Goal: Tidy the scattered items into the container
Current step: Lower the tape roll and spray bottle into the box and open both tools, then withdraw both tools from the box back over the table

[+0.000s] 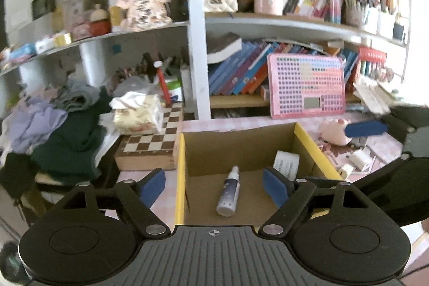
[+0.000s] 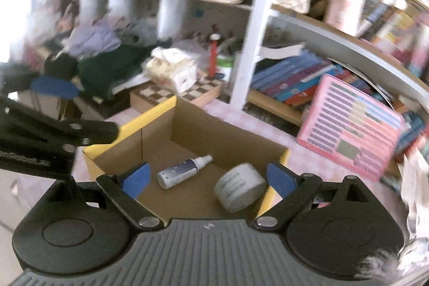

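Observation:
An open cardboard box [image 1: 241,149] with yellow flaps stands on the pink checked table; it also shows in the right wrist view [image 2: 230,141]. Inside lie a small spray bottle [image 1: 228,192] [image 2: 182,171] and a white tape roll [image 1: 286,165] [image 2: 240,186]. My left gripper [image 1: 214,188] is open and empty above the box's near side. My right gripper [image 2: 207,178] is open and empty over the box. Scattered small items [image 1: 354,160] and a pink plush toy [image 1: 335,132] lie right of the box.
A chessboard box [image 1: 150,144] with a tissue pack [image 1: 138,115] on it stands left of the box. A pink keyboard toy [image 1: 307,85] leans on the bookshelf behind. A pile of clothes [image 1: 67,125] lies at the left.

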Motion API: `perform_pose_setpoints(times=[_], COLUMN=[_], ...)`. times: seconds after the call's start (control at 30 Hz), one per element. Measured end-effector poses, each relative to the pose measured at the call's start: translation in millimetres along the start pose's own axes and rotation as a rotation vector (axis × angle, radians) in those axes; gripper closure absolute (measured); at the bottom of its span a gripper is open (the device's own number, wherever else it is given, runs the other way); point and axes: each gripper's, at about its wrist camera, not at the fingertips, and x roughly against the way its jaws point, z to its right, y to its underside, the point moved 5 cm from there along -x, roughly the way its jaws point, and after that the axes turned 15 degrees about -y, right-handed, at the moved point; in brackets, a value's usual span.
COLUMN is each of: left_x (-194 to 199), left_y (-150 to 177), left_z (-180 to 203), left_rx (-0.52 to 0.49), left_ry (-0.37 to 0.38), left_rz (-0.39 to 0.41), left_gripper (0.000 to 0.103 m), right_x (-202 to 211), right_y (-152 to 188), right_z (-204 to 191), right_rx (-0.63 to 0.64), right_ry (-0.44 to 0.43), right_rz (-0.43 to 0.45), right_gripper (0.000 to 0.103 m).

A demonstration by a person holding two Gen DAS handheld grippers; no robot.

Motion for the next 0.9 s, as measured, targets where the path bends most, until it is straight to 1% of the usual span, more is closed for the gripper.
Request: perform_pose_setpoints(times=[0.1,0.27,0.43,0.5,0.6,0.7,0.9], left_x=[14.8,31.3,44.7,48.6,54.1,57.9,65.7], left_y=[13.1,43.7,67.7,78.0,92.0,100.4,109.7], left_z=[-7.5,-10.9,-15.9,-17.7,-18.6,-17.4,-10.1], left_rx=[0.042,0.007,0.02,0.034,0.046,0.053,0.041], left_ry=[-0.007,-0.032,-0.048,-0.056,-0.076,-0.078,-0.078], left_rz=[-0.001,-0.024,-0.045,-0.06,-0.072,-0.086,-0.082], left_gripper=[0.017,0.017,0.017,0.014,0.012,0.011,0.011], right_x=[23.2,57.8,84.3,93.1,102.9,107.4,114.6], right_y=[11.5,34.0,55.4,64.1,81.6,96.5,114.7], right_z=[-5.6,-10.4,-15.4,-18.6,-25.2,-30.0,-35.5], right_rx=[-0.058,-0.162,-0.229,-0.24,-0.253,-0.26,-0.258], right_ry=[0.046,0.129,0.199,0.235,0.29,0.334,0.355], right_rz=[0.055,0.129,0.185,0.201,0.211,0.204,0.171], right_gripper=[0.009,0.009,0.008,0.008,0.008,0.008,0.006])
